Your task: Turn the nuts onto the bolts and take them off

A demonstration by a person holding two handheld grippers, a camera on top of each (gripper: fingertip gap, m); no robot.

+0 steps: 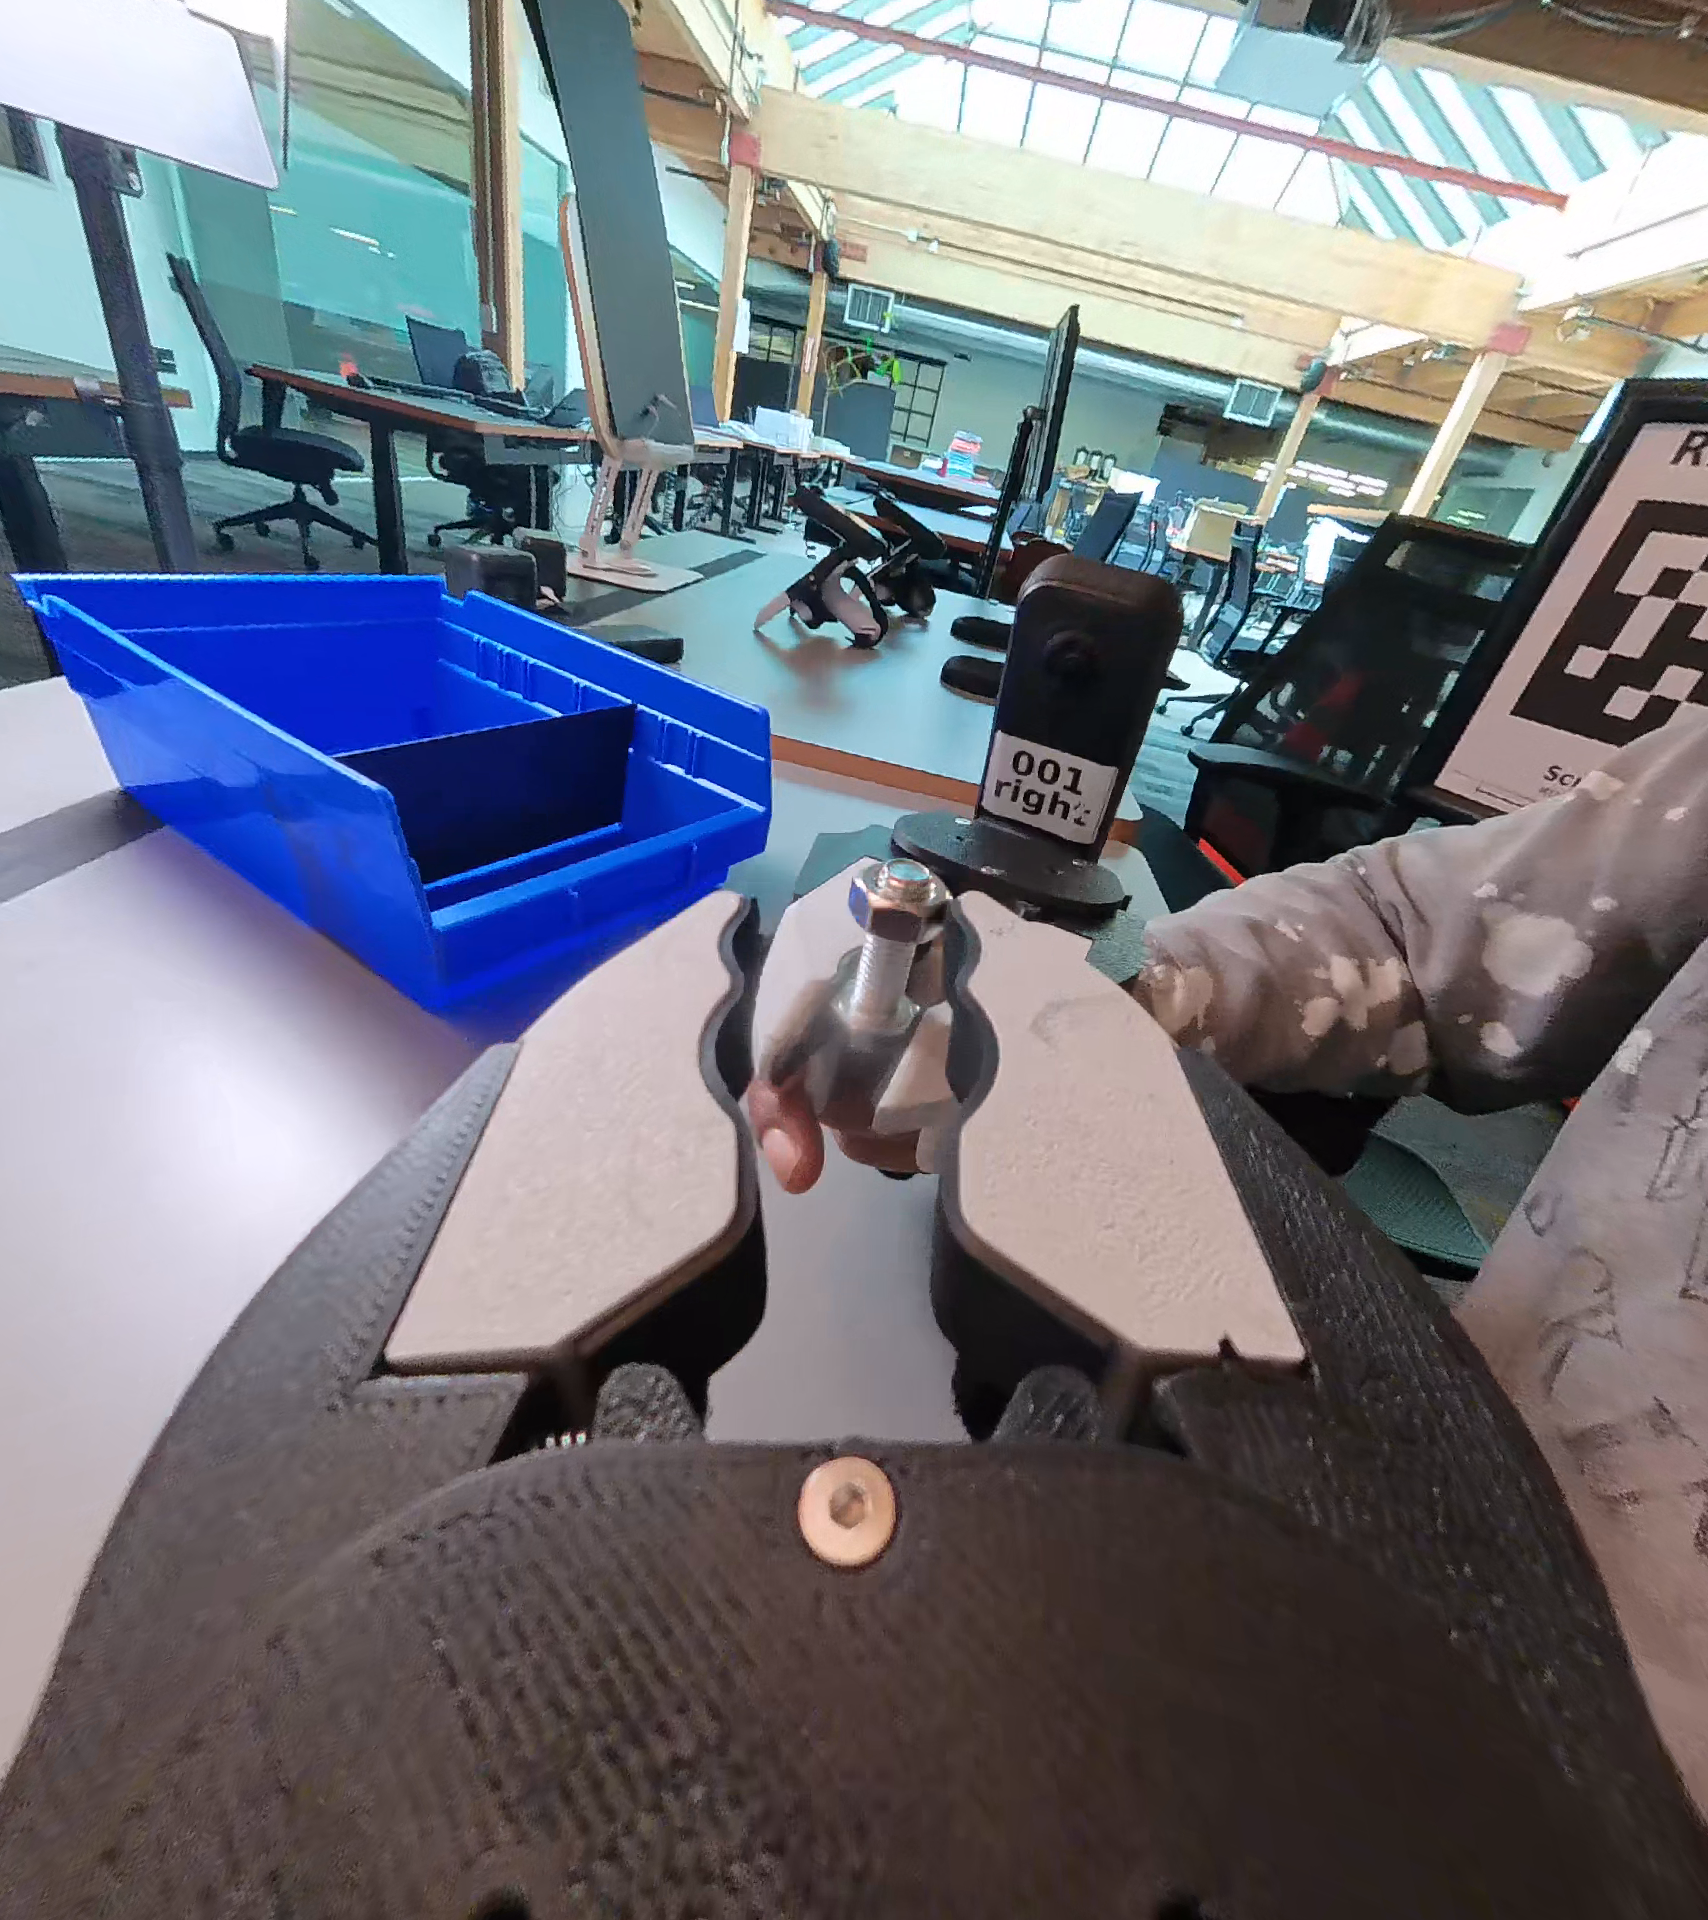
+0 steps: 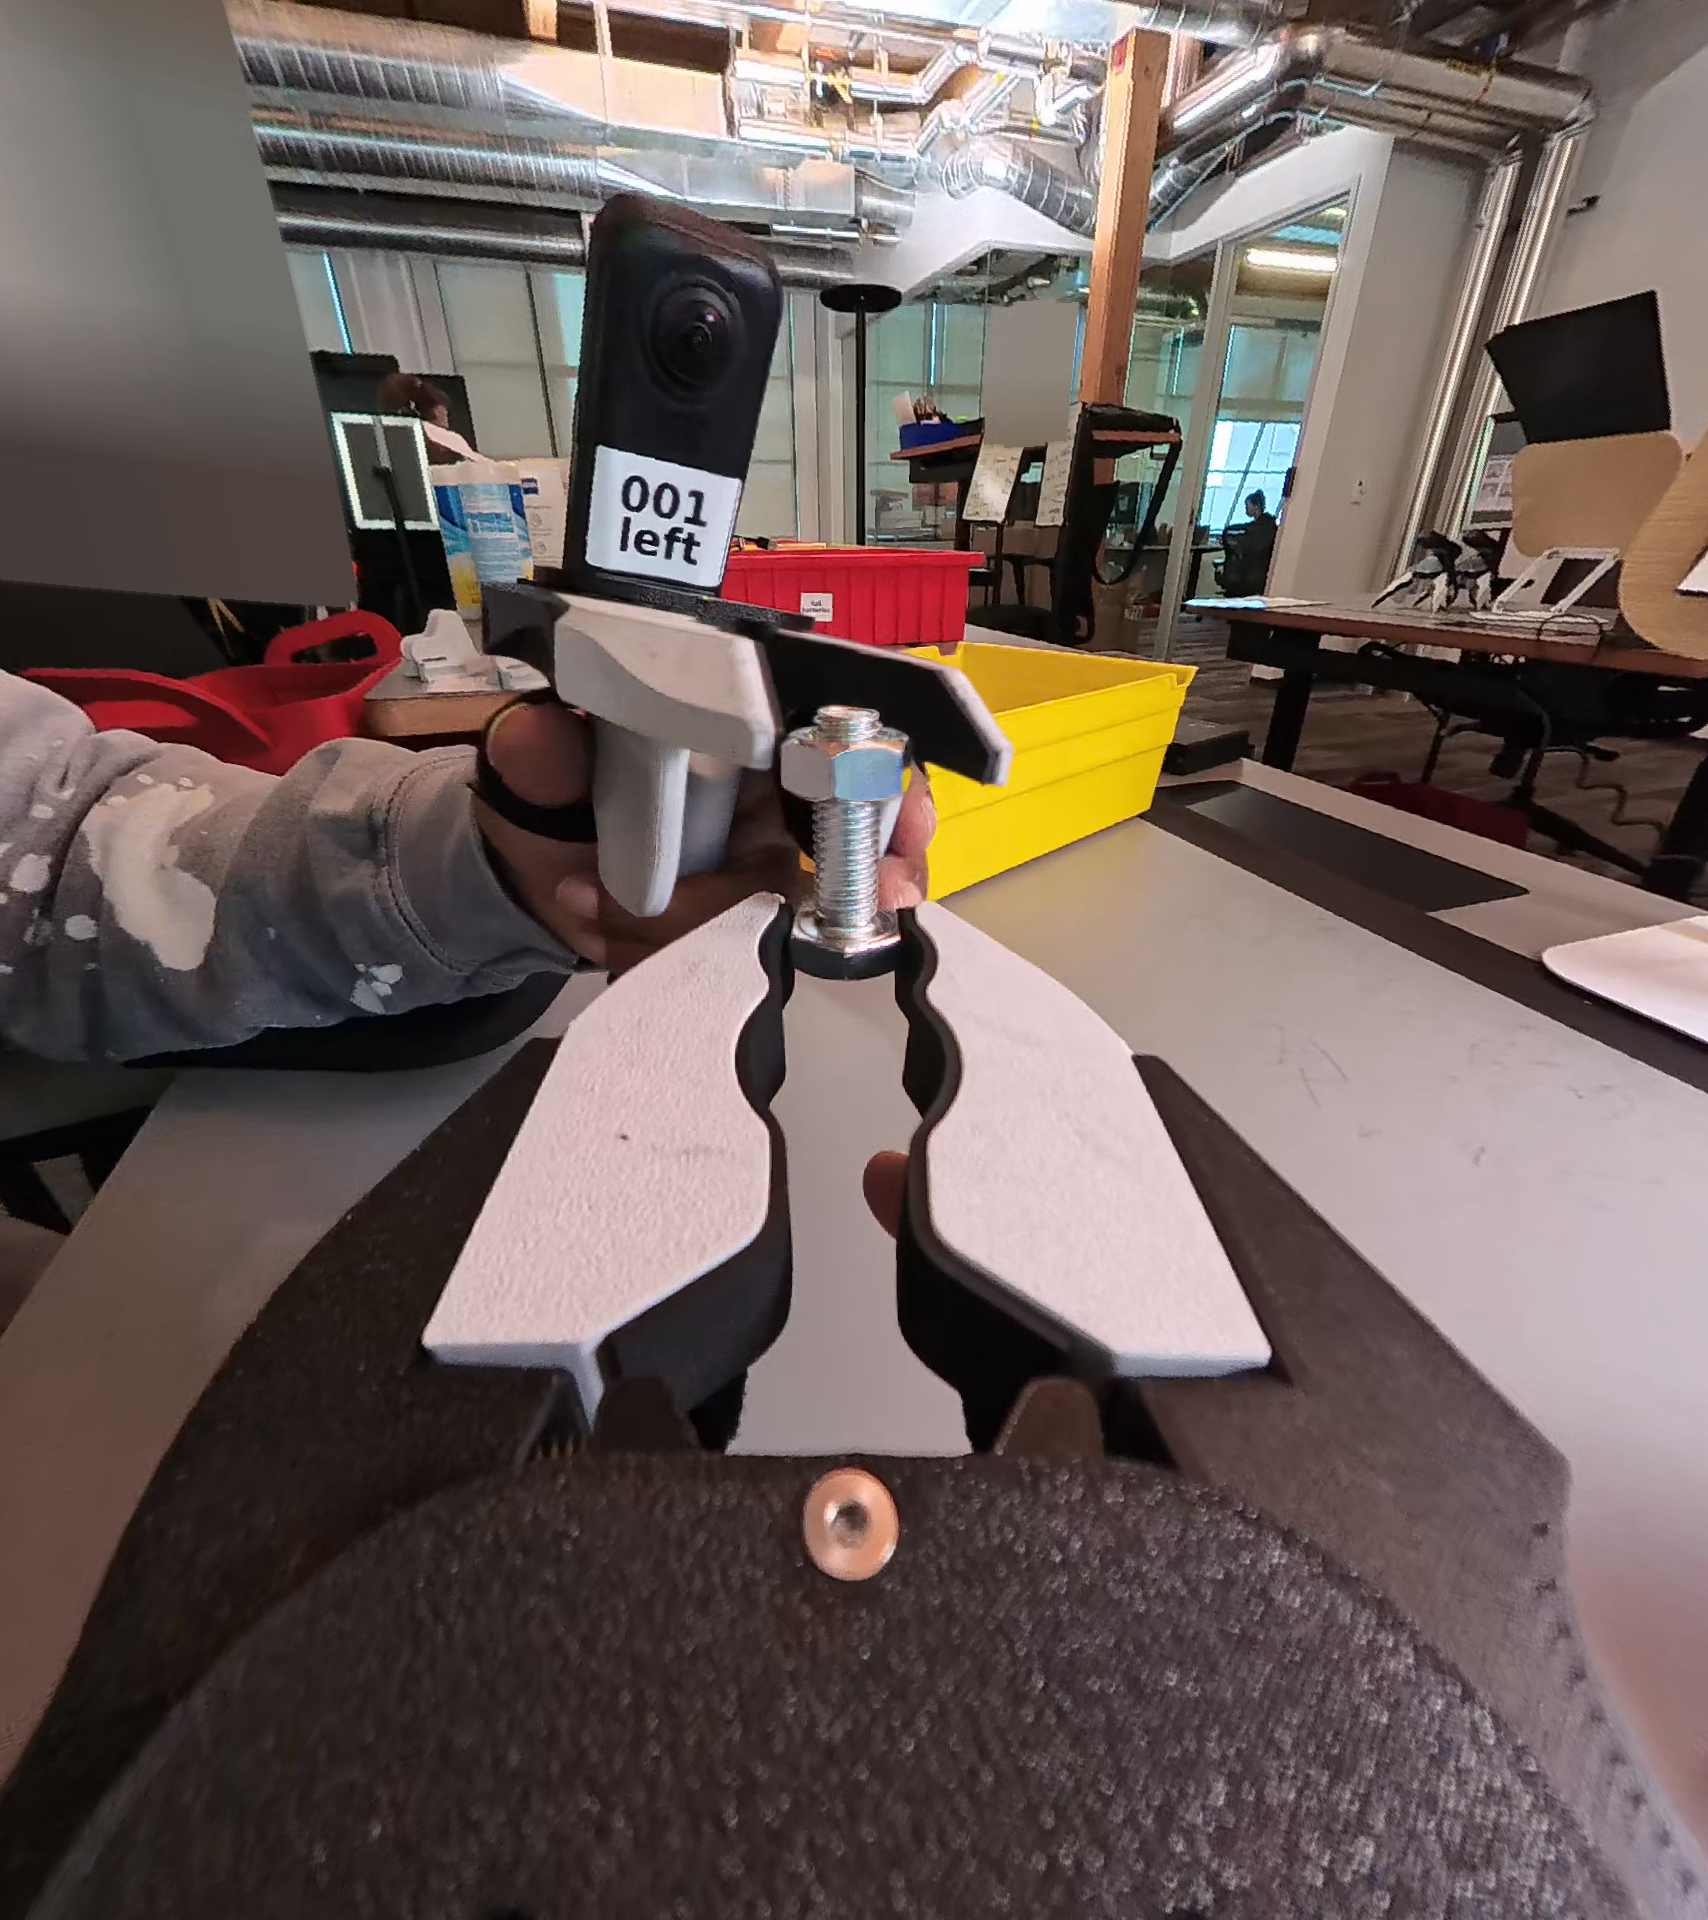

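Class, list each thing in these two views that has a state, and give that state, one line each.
bolt: upright, head at the bottom, clamped.
nut: threaded on near the bolt's top end.
right gripper: shut on the bolt's head.
left gripper: fingers on either side of the nut; grip unclear.
blue bin: open-topped, only a divider visible inside.
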